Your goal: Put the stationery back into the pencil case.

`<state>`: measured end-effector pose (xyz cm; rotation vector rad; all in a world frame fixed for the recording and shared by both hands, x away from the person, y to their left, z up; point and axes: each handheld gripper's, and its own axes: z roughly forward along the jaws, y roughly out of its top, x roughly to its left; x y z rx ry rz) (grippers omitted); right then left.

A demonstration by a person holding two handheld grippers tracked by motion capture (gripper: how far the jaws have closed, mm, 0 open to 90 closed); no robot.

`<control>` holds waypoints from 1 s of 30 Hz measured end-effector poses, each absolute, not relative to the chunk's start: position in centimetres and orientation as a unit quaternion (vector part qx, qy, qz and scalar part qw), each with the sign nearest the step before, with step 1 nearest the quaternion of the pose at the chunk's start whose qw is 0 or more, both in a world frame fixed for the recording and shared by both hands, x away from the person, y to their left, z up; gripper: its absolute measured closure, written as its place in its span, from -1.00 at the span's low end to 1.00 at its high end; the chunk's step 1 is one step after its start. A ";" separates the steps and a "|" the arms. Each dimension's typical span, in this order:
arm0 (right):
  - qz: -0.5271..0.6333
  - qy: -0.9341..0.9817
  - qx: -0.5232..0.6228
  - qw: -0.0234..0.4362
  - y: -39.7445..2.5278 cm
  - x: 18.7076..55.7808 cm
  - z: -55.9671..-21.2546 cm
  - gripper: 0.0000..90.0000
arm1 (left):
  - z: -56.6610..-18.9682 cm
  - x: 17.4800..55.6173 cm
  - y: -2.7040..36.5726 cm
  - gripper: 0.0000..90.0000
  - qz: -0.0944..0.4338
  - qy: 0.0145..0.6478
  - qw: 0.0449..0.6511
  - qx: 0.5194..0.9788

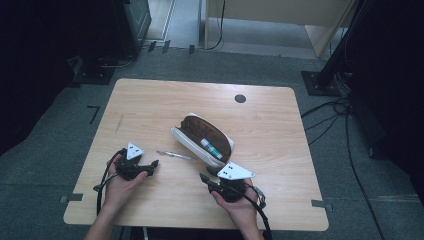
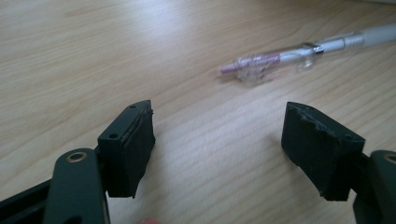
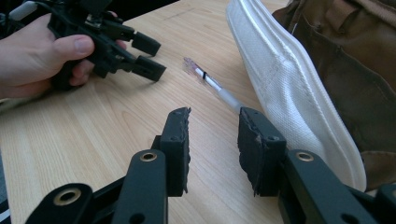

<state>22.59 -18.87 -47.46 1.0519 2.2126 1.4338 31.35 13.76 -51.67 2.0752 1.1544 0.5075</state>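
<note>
Light wood table [image 1: 150,105] w/ round corners, on grey carpet floor [image 1: 60,130]. Small dark round cap [image 1: 240,98] near the far edge. In the middle lies an open pencil case [image 1: 202,140], white outside, brown inside. A clear pen [image 1: 175,155] w/ a pink tip lies flat just beside it, on the left.

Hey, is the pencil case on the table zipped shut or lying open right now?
Open. The pencil case gapes, showing its brown lining, with a marker visible inside. A pen lies outside on the table.
</note>
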 end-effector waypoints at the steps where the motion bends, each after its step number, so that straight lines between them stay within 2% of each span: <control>1: 0.499 0.770 0.366 0.151 -19.0 22.6 -47.5 0.41 | -51.6 31.5 13.7 -0.38 0.195 0.445 0.352 0.800; 23: 0.498 0.767 0.376 0.149 -19.7 22.3 -48.0 0.41 | -51.7 33.9 10.1 -0.34 0.171 0.355 0.366 0.843; 25: 0.498 0.766 0.378 0.148 -19.7 22.3 -48.1 0.41 | -51.7 33.8 10.1 -0.21 0.155 0.354 0.365 0.847; 30: 0.498 0.766 0.378 0.146 -19.7 22.4 -48.3 0.40 | -51.6 32.9 9.7 -0.04 0.138 0.319 0.367 0.863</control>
